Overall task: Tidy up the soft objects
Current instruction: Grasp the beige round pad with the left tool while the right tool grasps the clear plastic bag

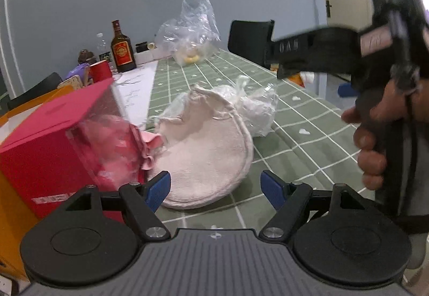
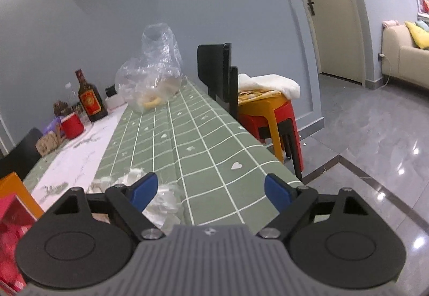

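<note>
From the left wrist view we see our left gripper (image 1: 215,187) low over the worktop (image 1: 289,129), which is covered in a green checked cloth with small white hearts; its blue-padded fingers (image 1: 158,190) are spread wide apart with nothing between them. Just ahead at 12 o'clock lies the round pale pink plush pad (image 1: 211,159), flat on the cloth, with its upper layer folded back and rumpled. Pressed against it at 10 o'clock is the red cardboard box with a clear plastic window (image 1: 59,145), tilted, with a scrap of pink fabric (image 1: 150,148) poking out between box and pad. Crumpled clear plastic wrapping (image 1: 257,105) touches the pad's far edge at 1 o'clock. At 3 o'clock a hand (image 1: 375,140) grips the black handle of the right gripper, which crosses above the worktop. Farther off, near 12 o'clock, a clear plastic bag holding something yellow (image 1: 191,36) stands up; at 10 o'clock are an amber glass bottle with a red label (image 1: 122,50) and a red mug (image 1: 100,71). In the right wrist view our right gripper (image 2: 211,190) also has its fingers (image 2: 277,192) wide apart and empty, over the worktop's near edge, with stacked orange and red plastic stools carrying a white cloth (image 2: 270,113) at 1 o'clock.
</note>
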`<state>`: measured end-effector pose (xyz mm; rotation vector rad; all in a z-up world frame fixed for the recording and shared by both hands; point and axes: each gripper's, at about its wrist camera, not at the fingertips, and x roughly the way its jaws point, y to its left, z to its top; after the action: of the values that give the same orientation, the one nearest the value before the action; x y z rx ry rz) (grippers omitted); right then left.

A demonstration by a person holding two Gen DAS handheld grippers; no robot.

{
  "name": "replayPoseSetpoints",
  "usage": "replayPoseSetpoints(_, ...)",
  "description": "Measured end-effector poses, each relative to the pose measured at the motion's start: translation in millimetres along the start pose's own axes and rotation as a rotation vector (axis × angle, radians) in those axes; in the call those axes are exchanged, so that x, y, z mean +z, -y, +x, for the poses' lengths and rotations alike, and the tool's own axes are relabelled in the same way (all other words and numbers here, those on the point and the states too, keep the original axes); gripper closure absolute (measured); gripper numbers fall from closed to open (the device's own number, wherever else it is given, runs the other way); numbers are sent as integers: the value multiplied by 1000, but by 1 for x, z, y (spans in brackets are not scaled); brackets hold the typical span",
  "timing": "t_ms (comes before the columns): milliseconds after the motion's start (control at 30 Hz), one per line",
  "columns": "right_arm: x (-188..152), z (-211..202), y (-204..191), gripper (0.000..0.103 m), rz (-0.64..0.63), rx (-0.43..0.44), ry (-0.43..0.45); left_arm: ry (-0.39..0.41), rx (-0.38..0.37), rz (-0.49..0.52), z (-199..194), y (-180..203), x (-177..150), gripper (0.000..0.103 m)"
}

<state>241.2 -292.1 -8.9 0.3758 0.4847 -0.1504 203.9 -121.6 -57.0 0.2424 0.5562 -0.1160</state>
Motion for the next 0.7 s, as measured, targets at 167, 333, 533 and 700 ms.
replayPoseSetpoints(167,0,-7,-12,17,-90,-83,27,-11,22,-5,10,11,2,12)
replayPoseSetpoints(333,-4,-3,-15,17,-82,-76,17,-48,71,-25,32,12,6,12)
replayPoseSetpoints(533,-5,-2,-13,17,-63,-48,7,-71,2,-126,38,-10,6,66)
replayPoseSetpoints(700,-8,0,-16,17,-62,10,1,-54,-34,-223,30,-29,-1,89)
